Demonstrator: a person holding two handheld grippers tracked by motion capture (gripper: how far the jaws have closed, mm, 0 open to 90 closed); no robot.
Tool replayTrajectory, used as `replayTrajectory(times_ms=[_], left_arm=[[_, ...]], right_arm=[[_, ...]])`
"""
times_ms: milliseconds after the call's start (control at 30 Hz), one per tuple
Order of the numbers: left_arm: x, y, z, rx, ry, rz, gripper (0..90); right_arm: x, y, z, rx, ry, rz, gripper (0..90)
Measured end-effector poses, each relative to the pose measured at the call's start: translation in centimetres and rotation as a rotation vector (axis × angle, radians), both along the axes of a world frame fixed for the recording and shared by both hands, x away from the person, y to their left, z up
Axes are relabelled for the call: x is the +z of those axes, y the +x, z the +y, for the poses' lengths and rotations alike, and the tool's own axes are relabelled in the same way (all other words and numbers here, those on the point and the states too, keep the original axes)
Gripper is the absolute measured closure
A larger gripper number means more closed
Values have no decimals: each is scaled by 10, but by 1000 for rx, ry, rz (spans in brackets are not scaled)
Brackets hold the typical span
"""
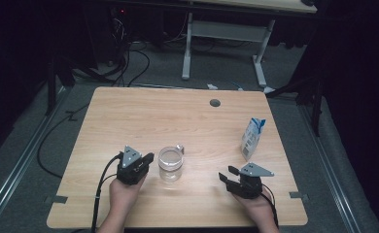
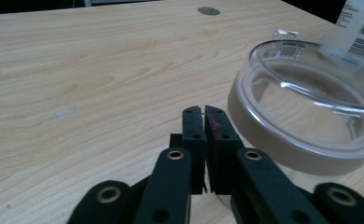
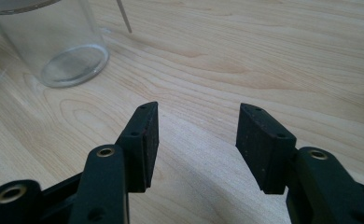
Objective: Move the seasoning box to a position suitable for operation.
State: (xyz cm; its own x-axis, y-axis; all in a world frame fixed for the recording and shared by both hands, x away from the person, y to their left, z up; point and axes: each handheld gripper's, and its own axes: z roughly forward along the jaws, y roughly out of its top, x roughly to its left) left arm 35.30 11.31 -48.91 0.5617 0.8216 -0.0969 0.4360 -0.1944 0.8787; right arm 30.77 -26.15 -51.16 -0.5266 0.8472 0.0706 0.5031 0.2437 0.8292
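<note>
A clear glass cup (image 1: 170, 163) with a small handle stands on the wooden table (image 1: 178, 116), near the front middle. My left gripper (image 1: 150, 157) lies just left of the cup, shut with nothing between its jaws; in the left gripper view the pads (image 2: 203, 116) meet beside the cup's rim (image 2: 306, 107). Right of the cup, my right gripper (image 1: 226, 174) stands open over bare wood. In the right gripper view its gap (image 3: 196, 135) is empty and the cup's base (image 3: 54, 46) sits farther off at upper left. A white and blue carton (image 1: 252, 138) stands upright at the right.
A round cable hole (image 1: 215, 103) is in the table's far middle. Beyond the table are another desk's white legs (image 1: 187, 48) and cables on the floor (image 1: 124, 63). The carton's label (image 2: 362, 28) shows behind the cup in the left gripper view.
</note>
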Motion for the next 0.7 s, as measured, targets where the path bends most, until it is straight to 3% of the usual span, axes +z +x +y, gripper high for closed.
replayTrajectory(times_ms=[367,700], left_arm=[[-3,1,-9,-35,9,-10,900],[-4,-5,-9,-35,1,-15,900]], right_arm=[[0,0,0,8,3,3,491],[-1,0,1,13,2,6,491]])
